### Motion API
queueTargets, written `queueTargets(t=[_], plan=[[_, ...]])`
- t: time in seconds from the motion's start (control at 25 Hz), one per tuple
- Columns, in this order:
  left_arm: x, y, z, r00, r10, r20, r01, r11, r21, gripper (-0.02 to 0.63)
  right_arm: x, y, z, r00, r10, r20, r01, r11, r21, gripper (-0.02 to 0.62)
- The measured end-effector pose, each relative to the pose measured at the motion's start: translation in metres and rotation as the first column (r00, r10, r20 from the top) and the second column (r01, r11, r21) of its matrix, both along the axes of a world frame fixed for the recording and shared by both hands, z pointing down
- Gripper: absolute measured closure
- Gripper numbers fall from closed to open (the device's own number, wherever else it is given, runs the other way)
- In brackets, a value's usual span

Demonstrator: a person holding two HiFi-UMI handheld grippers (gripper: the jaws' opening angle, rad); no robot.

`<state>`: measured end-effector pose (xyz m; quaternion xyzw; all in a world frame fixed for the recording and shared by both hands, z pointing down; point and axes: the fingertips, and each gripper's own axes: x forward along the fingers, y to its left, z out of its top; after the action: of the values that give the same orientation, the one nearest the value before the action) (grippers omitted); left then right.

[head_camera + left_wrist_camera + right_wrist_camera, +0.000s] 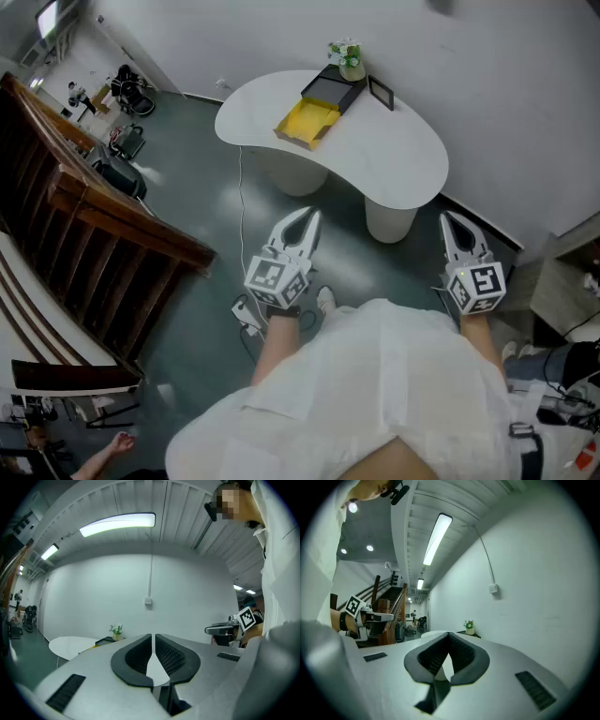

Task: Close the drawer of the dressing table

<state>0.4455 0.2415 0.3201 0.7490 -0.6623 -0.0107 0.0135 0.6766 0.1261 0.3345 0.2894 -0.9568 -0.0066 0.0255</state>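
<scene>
The person wears a loose white garment (375, 375) and a white shoe (325, 299) (only its toe shows). The left gripper (310, 215) and right gripper (448, 218) are pale grey-white shells tapering to pointed jaws, each topped at the hand end by a cube (275, 277) printed with black-and-white square markers, the left one with a dark band (284, 312) below it. In the gripper views the shells are smooth and matte, with black ribbed pads (171, 656) lining a leaf-shaped hollow and dark slotted strips (65, 693) set into the flanks.
</scene>
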Motion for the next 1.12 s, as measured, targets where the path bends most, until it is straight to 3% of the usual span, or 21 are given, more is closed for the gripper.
queueTargets(t=[0.72, 0.96, 1.12], plan=[[-0.004, -0.004, 0.004, 1.000, 0.012, -0.005, -0.012, 1.000, -0.016, 0.571, -0.010, -0.004, 0.004, 1.000, -0.013, -0.023, 0.013, 1.000, -0.008, 0.586], [-0.010, 0.000, 0.011, 1.000, 0.013, -0.016, -0.014, 0.999, -0.034, 0.569, -0.020, 0.000, 0.003, 0.997, -0.058, 0.057, 0.061, 0.997, -0.045, 0.586], [-0.023, 0.002, 0.015, 1.000, -0.004, -0.016, 0.004, 0.999, -0.048, 0.571, -0.037, -0.002, 0.004, 0.995, -0.082, 0.052, 0.085, 0.995, -0.049, 0.586]])
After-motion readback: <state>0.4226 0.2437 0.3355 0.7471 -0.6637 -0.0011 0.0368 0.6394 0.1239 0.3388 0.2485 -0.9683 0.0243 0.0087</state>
